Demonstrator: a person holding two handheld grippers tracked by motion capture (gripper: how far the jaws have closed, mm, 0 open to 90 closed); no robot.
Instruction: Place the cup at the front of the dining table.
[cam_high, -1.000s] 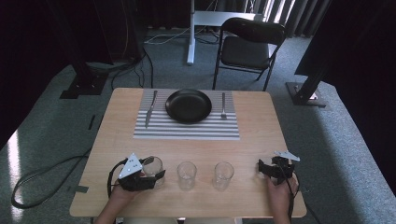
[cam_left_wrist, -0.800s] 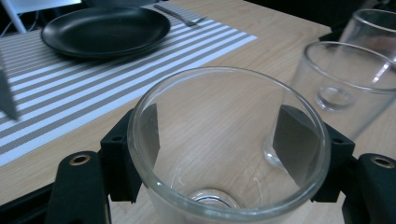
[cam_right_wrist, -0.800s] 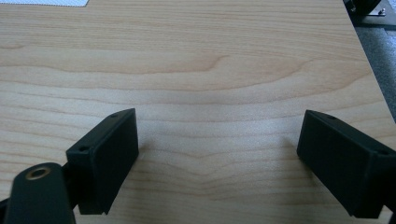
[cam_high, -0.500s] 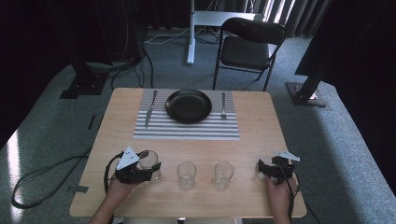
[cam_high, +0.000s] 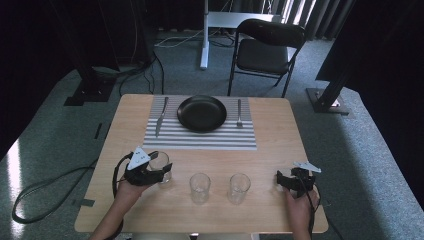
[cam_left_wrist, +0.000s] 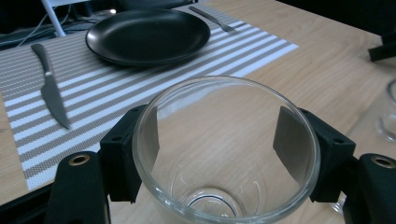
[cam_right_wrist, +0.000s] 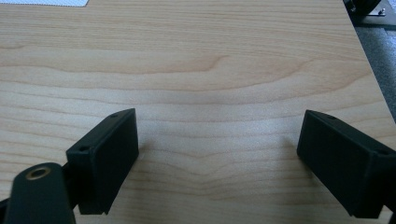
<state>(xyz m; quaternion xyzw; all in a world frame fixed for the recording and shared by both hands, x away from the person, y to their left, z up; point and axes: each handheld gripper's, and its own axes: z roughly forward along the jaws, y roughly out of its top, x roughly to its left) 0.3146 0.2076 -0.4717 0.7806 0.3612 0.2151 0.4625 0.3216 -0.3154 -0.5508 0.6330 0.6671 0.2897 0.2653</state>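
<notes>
A wooden table (cam_high: 280, 145) stands on grey carpet with a folding chair (cam_high: 267, 50) beyond its far edge and a striped placemat (cam_high: 200, 140) laid across its far half. The left gripper (cam_high: 159, 172) is clamped on a clear glass (cam_left_wrist: 224, 154), its black pads (cam_left_wrist: 289, 140) pressing the wall on both sides just below the rim, with the glass upright between the jaws and the placemat ahead of it. The right gripper (cam_right_wrist: 217, 158) rests with its jaws spread wide over bare wood, nothing between them. The main risk, as I judge it, is slip: the glass is smooth and flares toward the rim, so a grip this high could let it slide down or tip if the hand tilts or jerks. Swinging it sideways could knock the nearest of the other glasses (cam_high: 200, 186), which stands just to the gripper's right. Carrying it forward low could catch the placemat's edge or strike the knife (cam_left_wrist: 51, 91) or plate (cam_left_wrist: 149, 35) ahead. Counted: three glasses, one held and two standing, the second (cam_high: 239, 187) farther right; one black plate; one knife; one fork (cam_high: 239, 112); one placemat; one chair.
</notes>
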